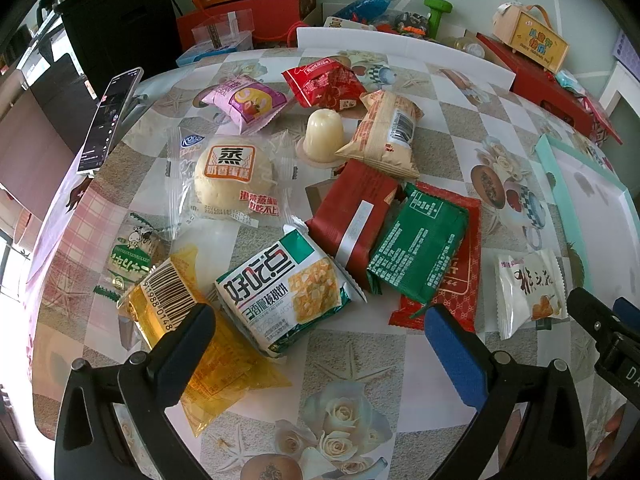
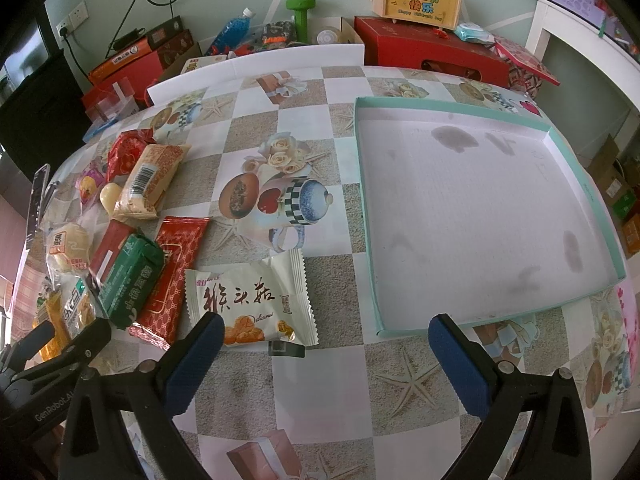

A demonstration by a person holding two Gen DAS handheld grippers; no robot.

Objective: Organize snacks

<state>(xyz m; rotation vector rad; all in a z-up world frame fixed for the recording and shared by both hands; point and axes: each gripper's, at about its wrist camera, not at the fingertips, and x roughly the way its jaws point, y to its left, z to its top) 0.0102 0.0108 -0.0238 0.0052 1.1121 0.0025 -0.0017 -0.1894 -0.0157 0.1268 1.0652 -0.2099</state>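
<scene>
Left wrist view: the table wears a checked cloth printed with roses, starfish and cups. Snacks lie heaped across its middle: a steamed cake at 10 o'clock, a jelly cup at 12, a tan pack just beside it, a dark red pack at centre touching a green pack, and a white pack at 3. A phone stands propped at 9. Boxes and a green dumbbell crowd the far edge against a pale wall. The left claw hangs low at 6 with its fingers spread wide, holding nothing; a walnut-cake pack lies between them and a yellow pack sits under the left finger.

Right wrist view: an empty teal-rimmed tray fills 2 to 4 o'clock, well apart from the snack heap at 9. The white pack lies near centre-left. The right claw hovers at 6, spread wide and empty, its left finger just beside that pack.
</scene>
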